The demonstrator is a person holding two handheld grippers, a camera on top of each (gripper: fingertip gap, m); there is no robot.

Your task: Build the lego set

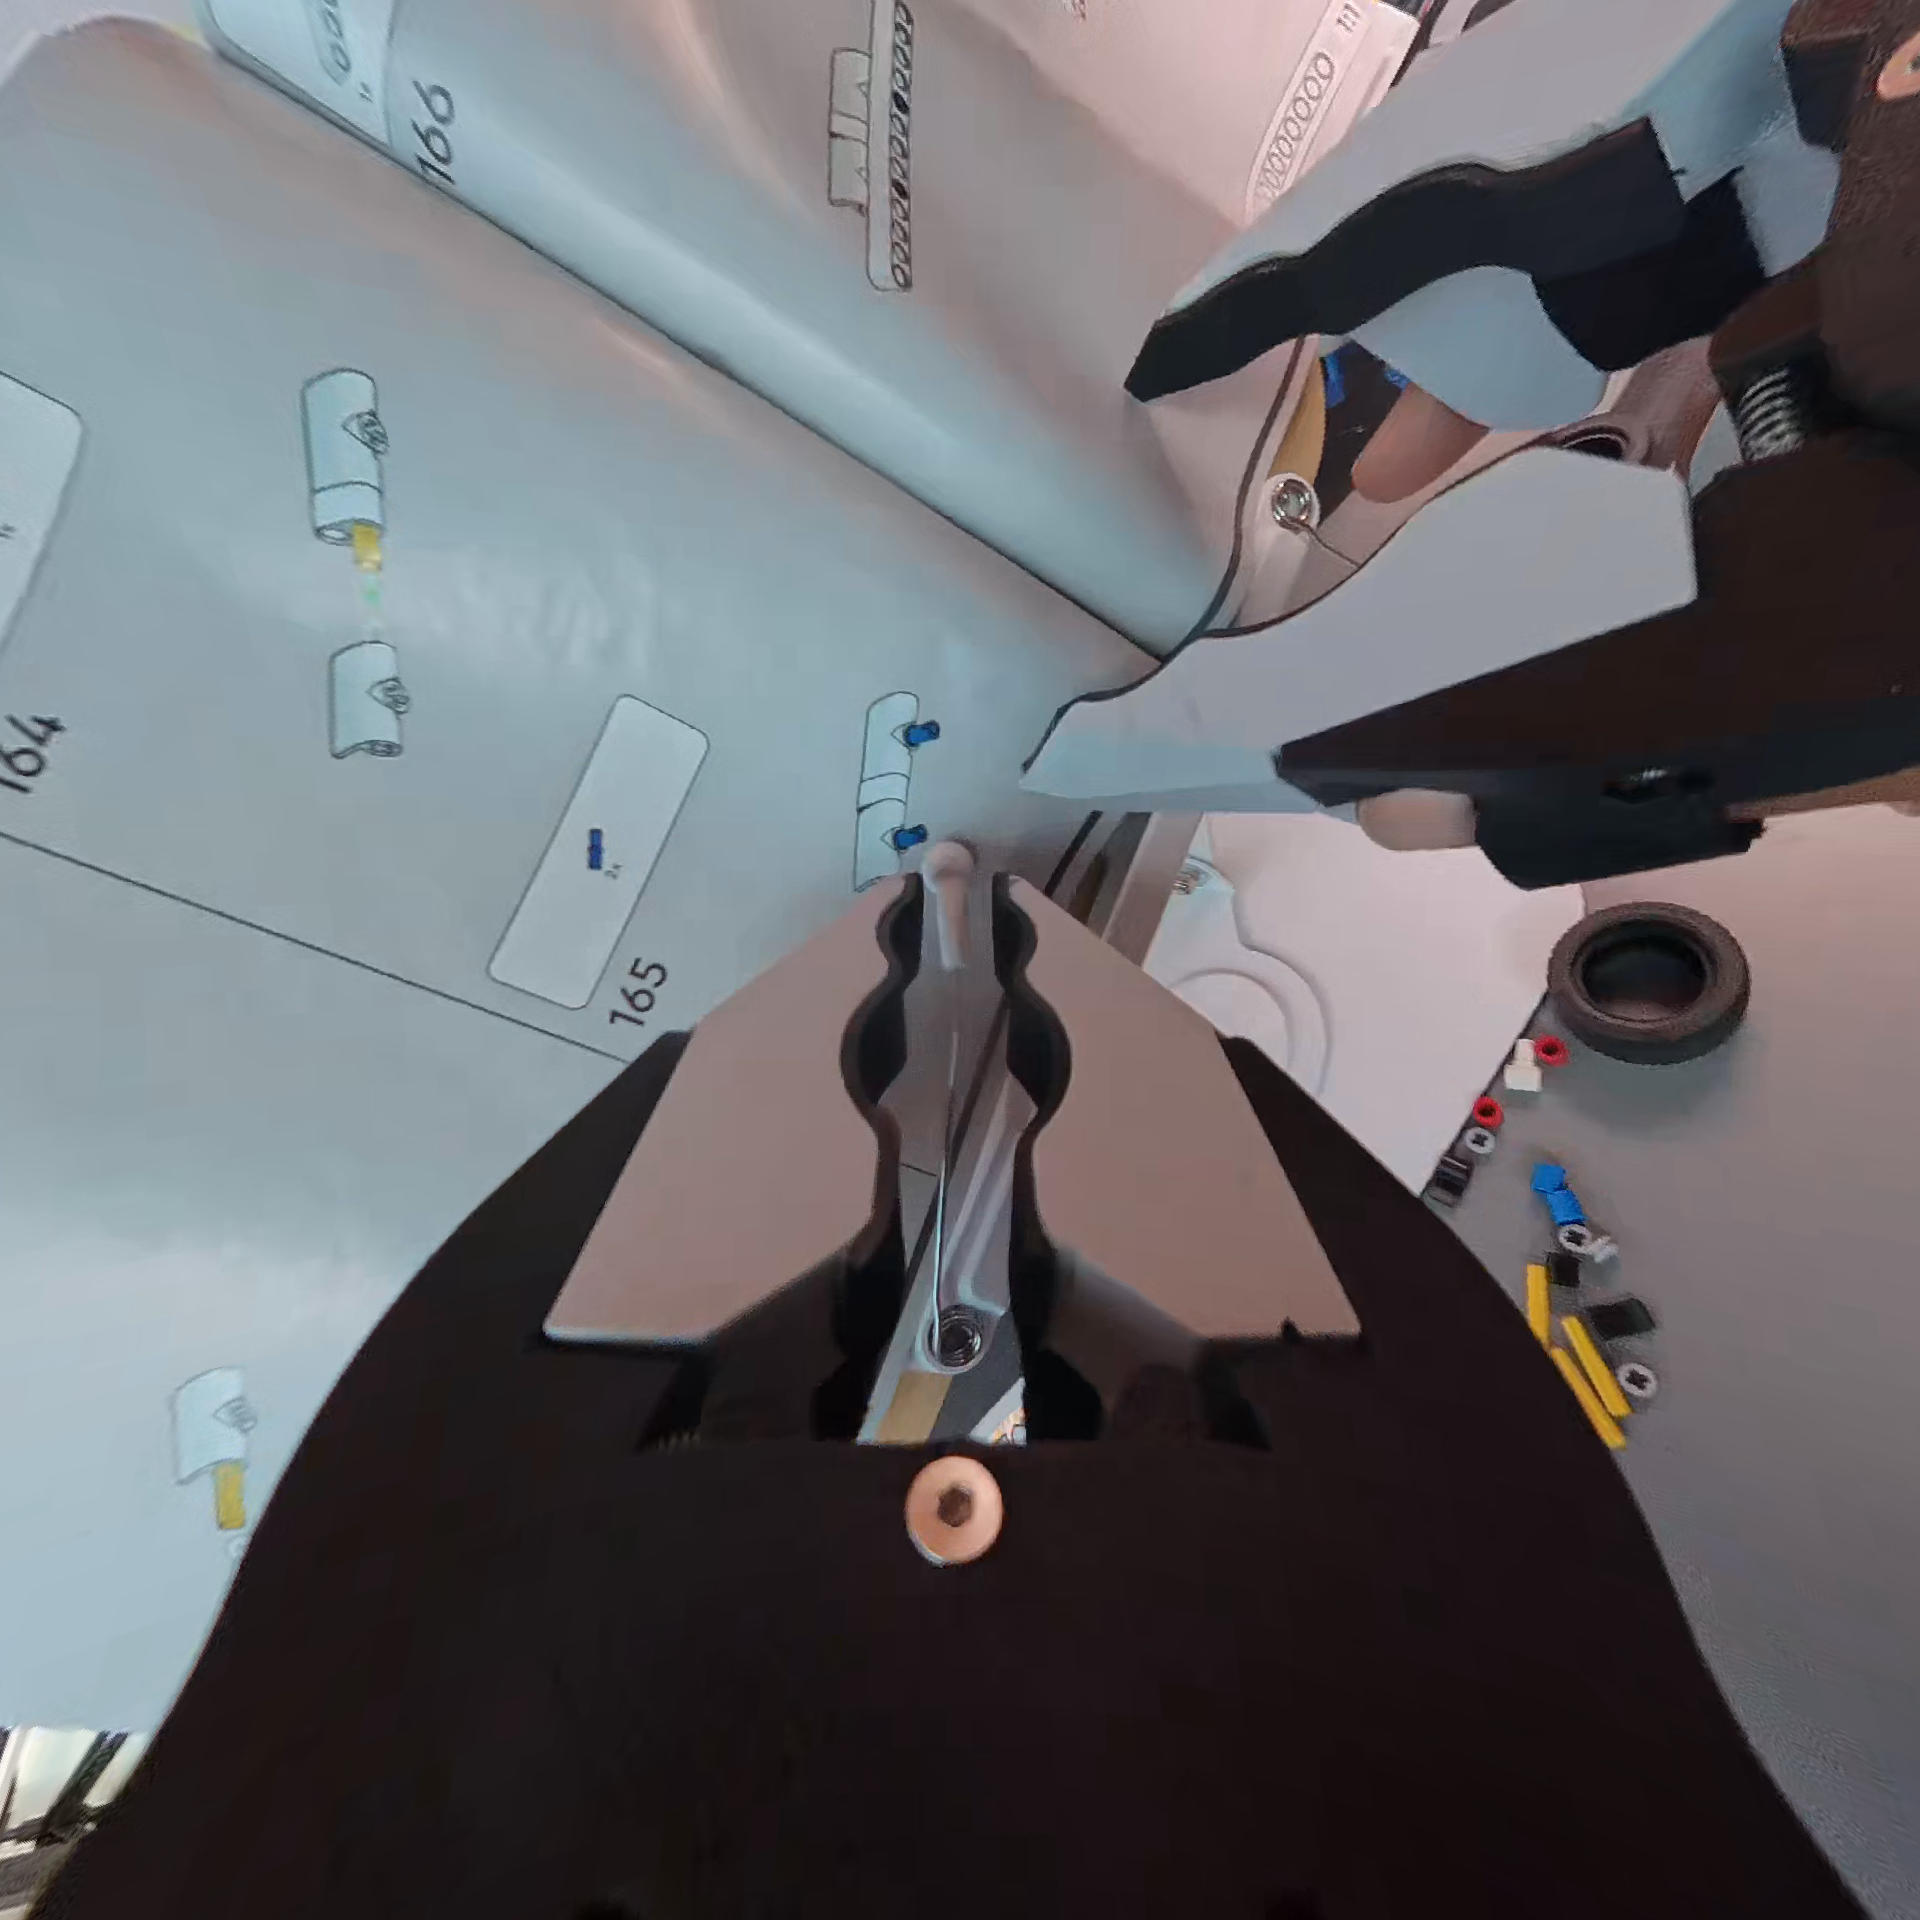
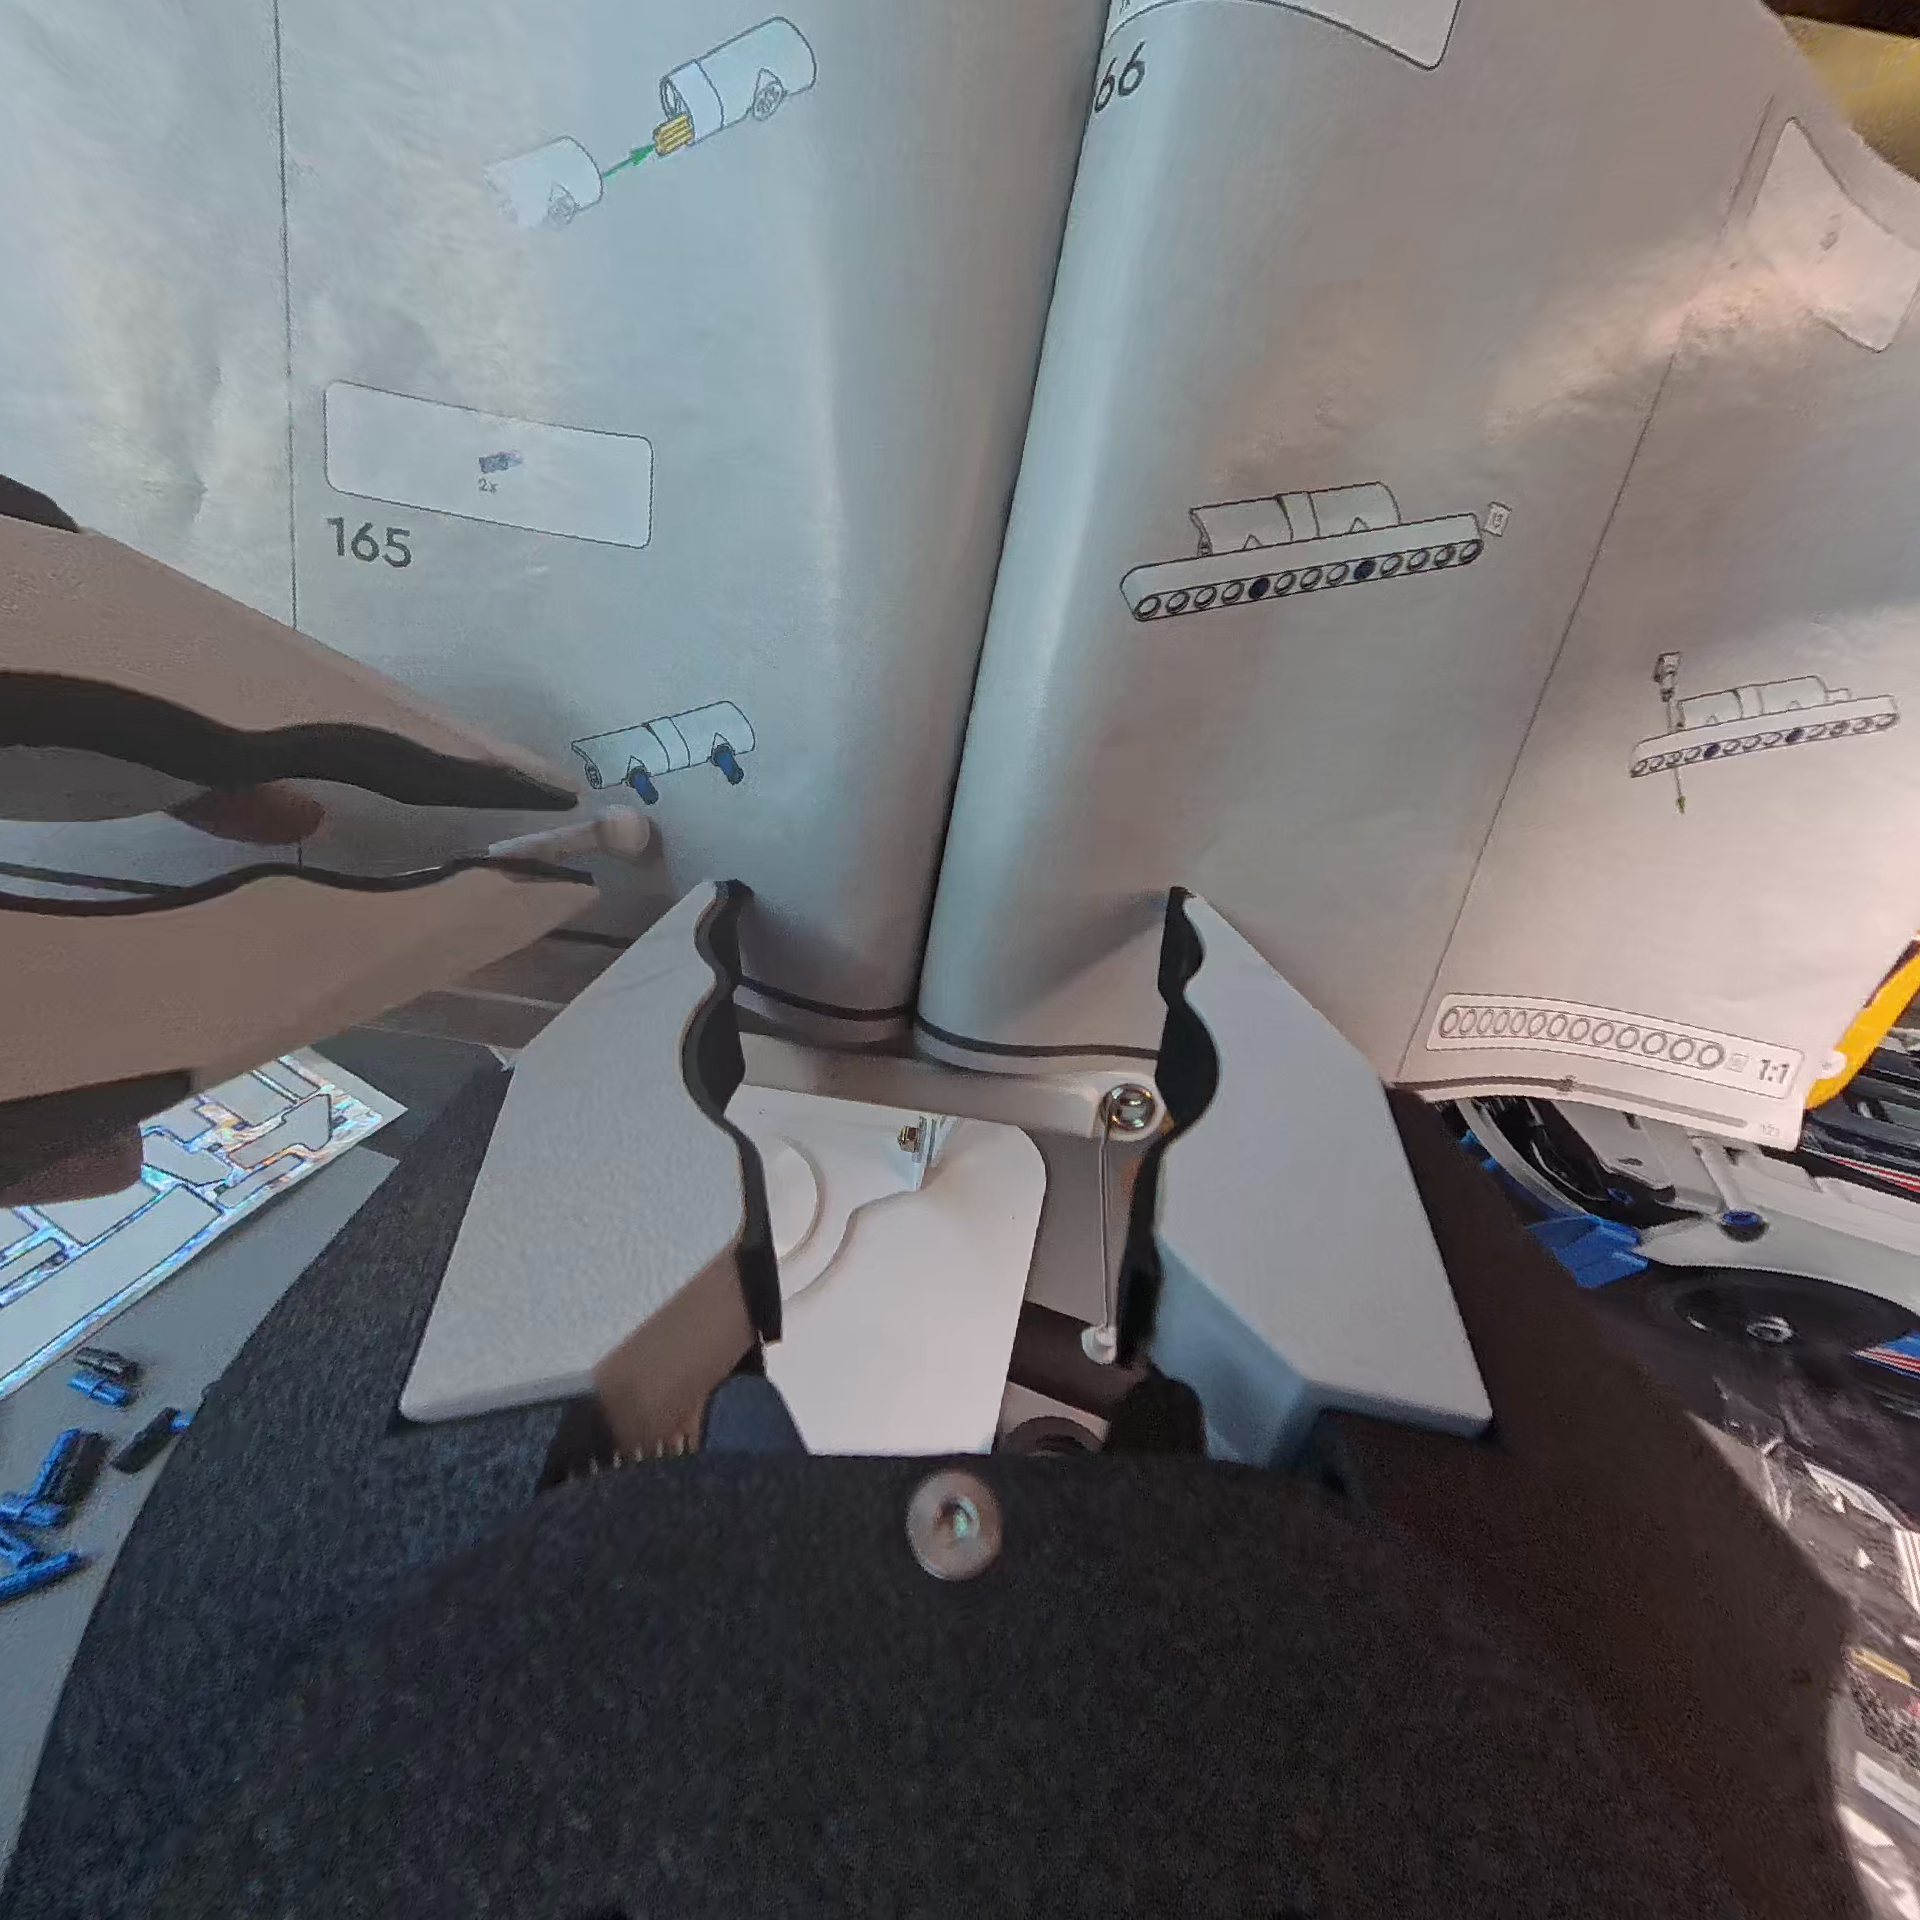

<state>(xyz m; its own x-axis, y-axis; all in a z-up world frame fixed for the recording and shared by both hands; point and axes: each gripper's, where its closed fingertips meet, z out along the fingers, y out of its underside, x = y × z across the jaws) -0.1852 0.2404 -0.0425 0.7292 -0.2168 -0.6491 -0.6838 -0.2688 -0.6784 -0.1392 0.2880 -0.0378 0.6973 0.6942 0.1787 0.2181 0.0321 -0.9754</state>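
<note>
Instructions dominate both views: the open booklet [image 2: 790, 436] stands propped on a white book holder [image 2: 914, 1226], its spine between the two claws. The left claw [image 1: 951, 883] is clenched on a white ball-tipped clip arm [image 1: 948, 883] of that holder, whose long axis runs straight out along the fingers, its rounded tip just at the lower edge of the left page. The right claw [image 2: 945, 904] is released, jaws wide, facing the spine from just beside the left claw and holding nothing. A second clip arm [image 2: 1110, 1226] lies between its fingers, untouched.

Loose parts lie well apart from both claws: yellow axles [image 1: 1579, 1371], a black tyre [image 1: 1647, 982] and blue pins [image 2: 42, 1517] on the grey tabletop. By my reading, the right claw is nearer the axles. A partly built model [image 2: 1683, 1216] shows behind the right page, mostly hidden. Whether the clip already presses the page I cannot tell.
</note>
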